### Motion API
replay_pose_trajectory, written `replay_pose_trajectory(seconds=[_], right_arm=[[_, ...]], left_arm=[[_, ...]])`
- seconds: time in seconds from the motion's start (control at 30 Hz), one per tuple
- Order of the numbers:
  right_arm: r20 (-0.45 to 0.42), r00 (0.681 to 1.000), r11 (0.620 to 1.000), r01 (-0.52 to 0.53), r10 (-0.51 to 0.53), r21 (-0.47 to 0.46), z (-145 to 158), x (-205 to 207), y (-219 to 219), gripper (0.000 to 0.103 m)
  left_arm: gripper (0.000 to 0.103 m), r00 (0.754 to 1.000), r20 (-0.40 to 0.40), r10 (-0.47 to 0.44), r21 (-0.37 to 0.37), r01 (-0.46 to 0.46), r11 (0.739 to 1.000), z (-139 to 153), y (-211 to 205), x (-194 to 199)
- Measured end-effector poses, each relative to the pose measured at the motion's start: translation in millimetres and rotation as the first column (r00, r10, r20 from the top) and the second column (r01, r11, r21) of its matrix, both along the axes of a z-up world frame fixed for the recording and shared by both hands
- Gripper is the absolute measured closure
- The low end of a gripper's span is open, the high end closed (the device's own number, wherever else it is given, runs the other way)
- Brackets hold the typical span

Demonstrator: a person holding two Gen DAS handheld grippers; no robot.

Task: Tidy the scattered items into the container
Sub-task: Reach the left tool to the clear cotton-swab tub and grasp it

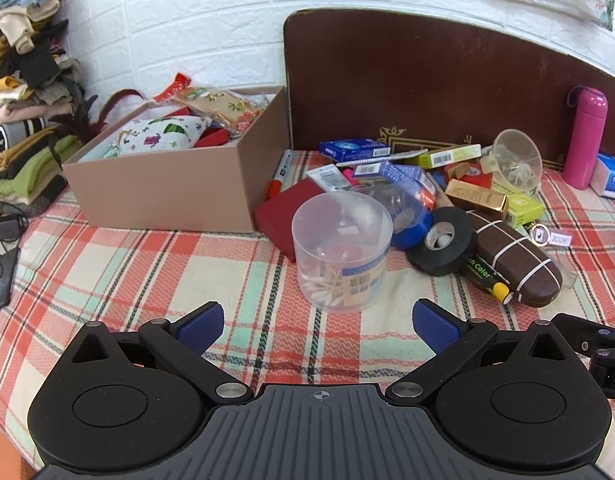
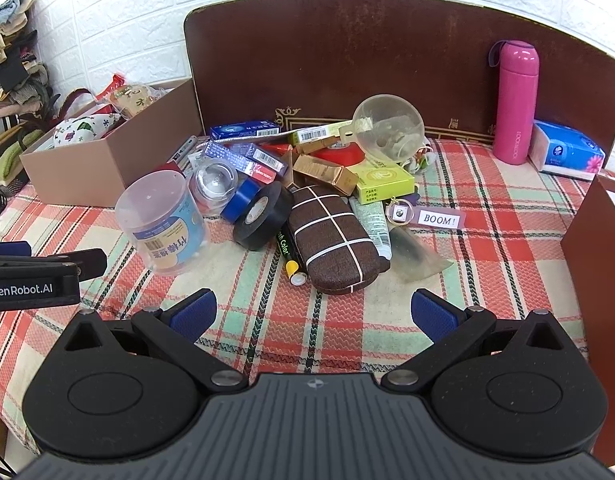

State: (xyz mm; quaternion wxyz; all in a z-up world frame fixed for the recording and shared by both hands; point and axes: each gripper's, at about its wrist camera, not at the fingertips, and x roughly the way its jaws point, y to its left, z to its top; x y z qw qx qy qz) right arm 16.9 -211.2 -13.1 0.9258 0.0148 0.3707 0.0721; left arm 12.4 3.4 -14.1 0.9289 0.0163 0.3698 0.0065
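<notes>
At the back left of the checked cloth (image 1: 155, 272) we see the cardboard box (image 1: 167, 196), already holding a printed pouch (image 1: 155, 136) and some snack packets (image 1: 223, 106). Just right of the box lies the scattered pile: a red flat case (image 1: 283, 216) touching the box's corner, a clear cotton-swab tub (image 1: 341, 252) standing upright in front of it, and a blue tape roll (image 1: 411, 232) beside a black tape roll (image 1: 441, 242) further right of the box. Beyond those, still rightward from the box, sit a brown glasses case (image 2: 333, 240) with white lines, a marker (image 2: 289, 256) touching its left edge, small cartons, a clear funnel (image 2: 389, 128) and a "BOOM!" tag (image 2: 439, 219). Far right of the box, against the dark headboard (image 2: 347, 60), a pink bottle (image 2: 515, 102) stands upright next to a tissue pack (image 2: 567, 152).

Our left gripper (image 1: 323, 324) hovers near the tub, jaws spread wide and empty. Our right gripper (image 2: 313, 314) hovers near the glasses case, likewise spread and holding nothing.
</notes>
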Motion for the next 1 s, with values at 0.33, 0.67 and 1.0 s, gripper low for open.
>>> replay_pose_trajectory(seconds=[0.33,0.67,1.0], right_arm=[[-0.014,1.000,0.999,-0.002,0.002,0.036,-23.5,23.6,-10.5,0.000],[0.039,0.980,0.974,-0.197,0.194,0.109,-26.5,51.5,15.1,0.003],[0.046,0.897,0.895,-0.441,0.439,0.069,-42.0,80.6,61.5,0.013]], left_arm=[[0.000,0.998,-0.066,-0.020,0.008,0.020,1.000,-27.4,1.0,26.6],[0.003,0.998,-0.034,-0.061,0.005,0.061,0.998,-26.1,16.4,61.3],[0.006,0.983,-0.064,-0.170,-0.120,0.162,0.980,-36.5,34.3,91.5]])
